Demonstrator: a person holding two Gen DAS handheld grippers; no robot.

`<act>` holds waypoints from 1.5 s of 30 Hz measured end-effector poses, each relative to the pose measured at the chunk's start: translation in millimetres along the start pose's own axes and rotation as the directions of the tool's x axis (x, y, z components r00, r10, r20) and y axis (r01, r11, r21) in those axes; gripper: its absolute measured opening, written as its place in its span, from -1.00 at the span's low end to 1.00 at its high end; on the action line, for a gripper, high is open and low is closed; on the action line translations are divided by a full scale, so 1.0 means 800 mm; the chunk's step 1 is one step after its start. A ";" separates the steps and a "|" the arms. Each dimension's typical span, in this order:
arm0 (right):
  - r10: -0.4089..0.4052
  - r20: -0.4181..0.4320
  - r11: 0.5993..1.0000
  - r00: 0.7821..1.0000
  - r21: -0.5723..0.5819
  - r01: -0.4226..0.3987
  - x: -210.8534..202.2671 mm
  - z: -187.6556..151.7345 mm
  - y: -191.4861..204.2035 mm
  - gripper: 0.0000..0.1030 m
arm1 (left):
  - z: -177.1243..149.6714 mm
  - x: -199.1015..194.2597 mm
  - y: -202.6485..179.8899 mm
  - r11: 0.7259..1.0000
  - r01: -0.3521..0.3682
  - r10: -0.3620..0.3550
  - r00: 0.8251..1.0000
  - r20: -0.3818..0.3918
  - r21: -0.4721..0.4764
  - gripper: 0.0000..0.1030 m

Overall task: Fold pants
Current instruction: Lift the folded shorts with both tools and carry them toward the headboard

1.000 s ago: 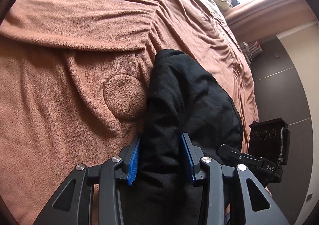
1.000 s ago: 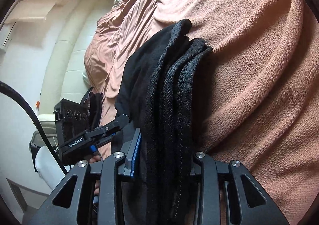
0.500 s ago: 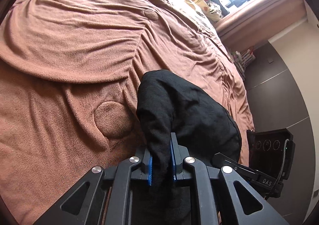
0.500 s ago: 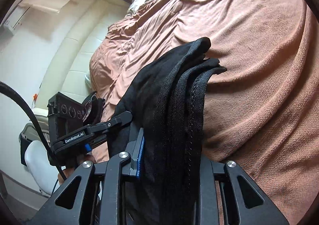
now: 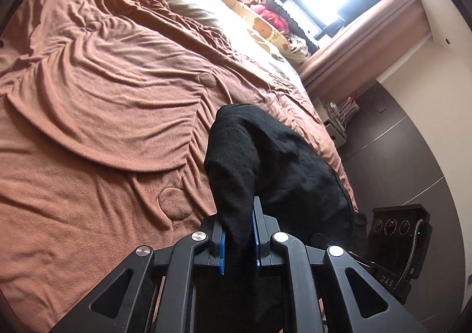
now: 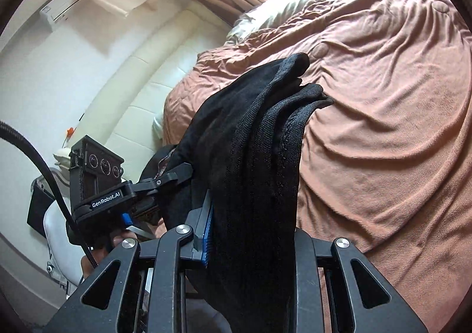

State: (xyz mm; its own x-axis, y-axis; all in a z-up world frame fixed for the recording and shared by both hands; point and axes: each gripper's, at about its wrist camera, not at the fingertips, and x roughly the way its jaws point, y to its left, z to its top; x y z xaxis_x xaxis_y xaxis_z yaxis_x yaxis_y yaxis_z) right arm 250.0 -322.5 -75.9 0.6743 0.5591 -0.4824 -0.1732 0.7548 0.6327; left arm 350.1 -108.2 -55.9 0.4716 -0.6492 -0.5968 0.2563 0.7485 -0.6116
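The black pants [image 5: 274, 156] are folded into a thick bundle and held up above the brown bed cover [image 5: 97, 103]. My left gripper [image 5: 239, 237] is shut on one edge of the bundle. My right gripper [image 6: 250, 224] is shut on the other edge, where several layered hems [image 6: 283, 114] stick out past its fingers. The right gripper's body shows in the left wrist view [image 5: 395, 247]. The left gripper's body shows in the right wrist view [image 6: 112, 182], at the bundle's far side.
The brown cover [image 6: 383, 103] spreads over the whole bed. Pillows and soft toys [image 5: 265, 26] lie at the head under a bright window. A cream padded wall [image 6: 132, 91] stands beyond the bed. Dark floor [image 5: 398, 156] lies beside the bed.
Both grippers have risen with the pants, so the bed looks farther below. The left gripper, open around the fabric a second ago, has closed on it.
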 end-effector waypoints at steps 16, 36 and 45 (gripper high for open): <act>0.007 0.031 0.992 0.999 -0.124 -0.003 0.016 -0.016 0.122 -0.56 | 0.014 -0.149 0.019 1.000 0.023 -0.020 0.987 0.159 -0.012 -0.73; 0.095 -0.045 0.972 0.995 -0.213 -0.102 0.150 0.003 0.215 -0.56 | 0.042 -0.300 0.127 0.995 -0.002 0.032 0.948 0.317 -0.095 -0.74; 0.124 -0.113 0.956 0.986 -0.251 -0.149 0.255 0.024 0.257 -0.56 | 0.077 -0.344 0.206 0.983 -0.062 0.120 0.927 0.355 -0.171 -0.74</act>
State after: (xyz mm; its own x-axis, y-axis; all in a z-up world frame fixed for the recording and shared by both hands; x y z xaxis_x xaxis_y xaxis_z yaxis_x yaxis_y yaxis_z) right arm 365.8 -60.2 -32.3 0.5622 0.6837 -0.4653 -0.4466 0.7245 0.5250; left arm 314.8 201.9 39.8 0.7677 -0.4635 -0.4425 0.0783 0.7532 -0.6531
